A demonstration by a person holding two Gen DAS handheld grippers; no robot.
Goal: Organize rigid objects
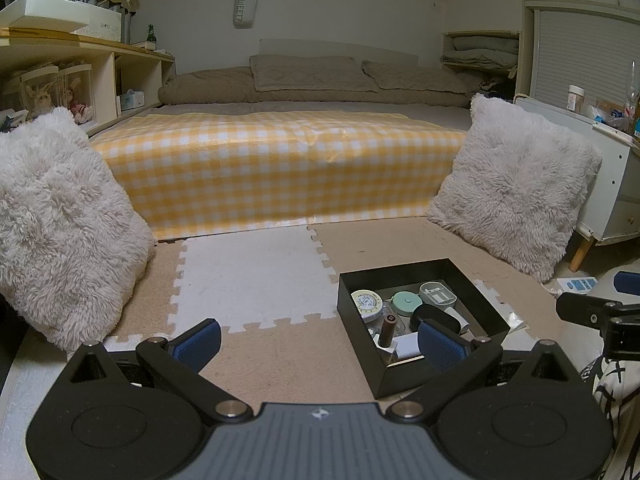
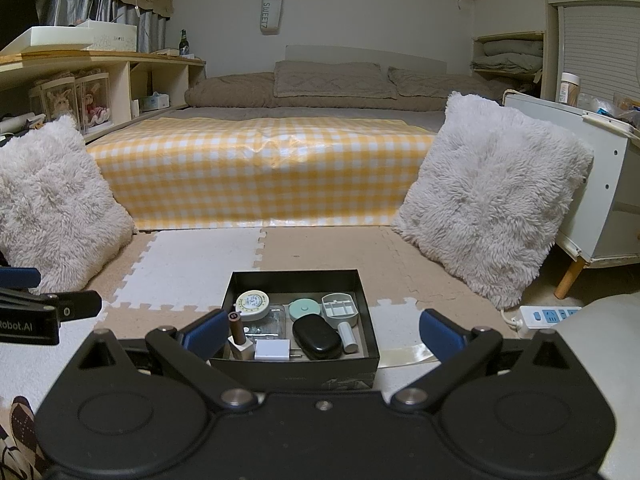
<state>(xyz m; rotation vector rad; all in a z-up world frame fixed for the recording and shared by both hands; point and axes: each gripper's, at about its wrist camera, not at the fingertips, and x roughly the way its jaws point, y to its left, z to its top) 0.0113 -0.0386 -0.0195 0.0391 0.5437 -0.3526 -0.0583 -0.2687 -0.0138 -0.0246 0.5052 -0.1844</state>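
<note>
Both grippers are empty with fingers spread wide: the right gripper [image 2: 322, 334] hovers just before a black box [image 2: 296, 364] on the floor mat [image 2: 208, 256], the left gripper [image 1: 318, 340] beside it. Small items already lie inside; nothing loose shows outside, so sorting looks nearly done.
</note>
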